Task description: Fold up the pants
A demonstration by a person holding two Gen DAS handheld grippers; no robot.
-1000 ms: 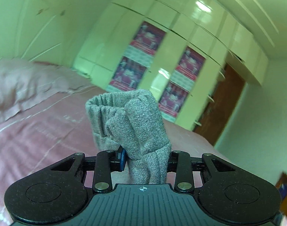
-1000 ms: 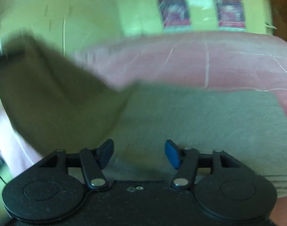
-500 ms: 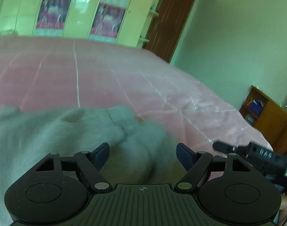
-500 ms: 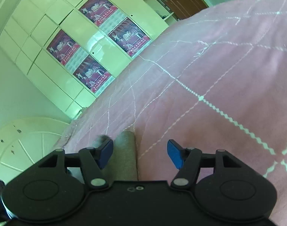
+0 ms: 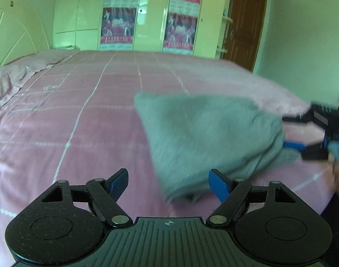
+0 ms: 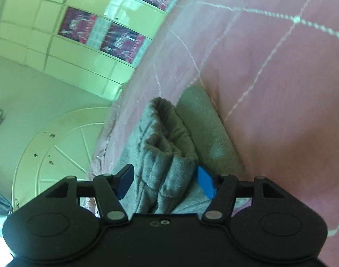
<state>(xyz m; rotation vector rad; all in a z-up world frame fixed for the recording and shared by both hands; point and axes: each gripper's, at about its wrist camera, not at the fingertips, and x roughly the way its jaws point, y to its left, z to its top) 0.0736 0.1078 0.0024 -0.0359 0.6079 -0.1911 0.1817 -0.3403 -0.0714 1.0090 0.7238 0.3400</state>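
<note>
Grey sweatpants (image 5: 205, 138), folded compact on the pink bedspread (image 5: 69, 115), are released by the wide-open, empty left gripper (image 5: 168, 182), while their bunched waistband (image 6: 167, 155) is straddled, apparently unpinched, by the part-open right gripper (image 6: 165, 181).

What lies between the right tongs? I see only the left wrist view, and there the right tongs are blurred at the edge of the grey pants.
Observer: A bunched part of the grey pants, with a gathered elastic edge, lies between the fingers of the right tongs.
Operator: Are the tongs shut on it?
Observer: No, they stand open. The cloth only touches the blue pad on the picture's right side.
Operator: And what is beyond the bunch?
Observer: A flatter part of the pants lies beside it on the pink bed cover.
</note>
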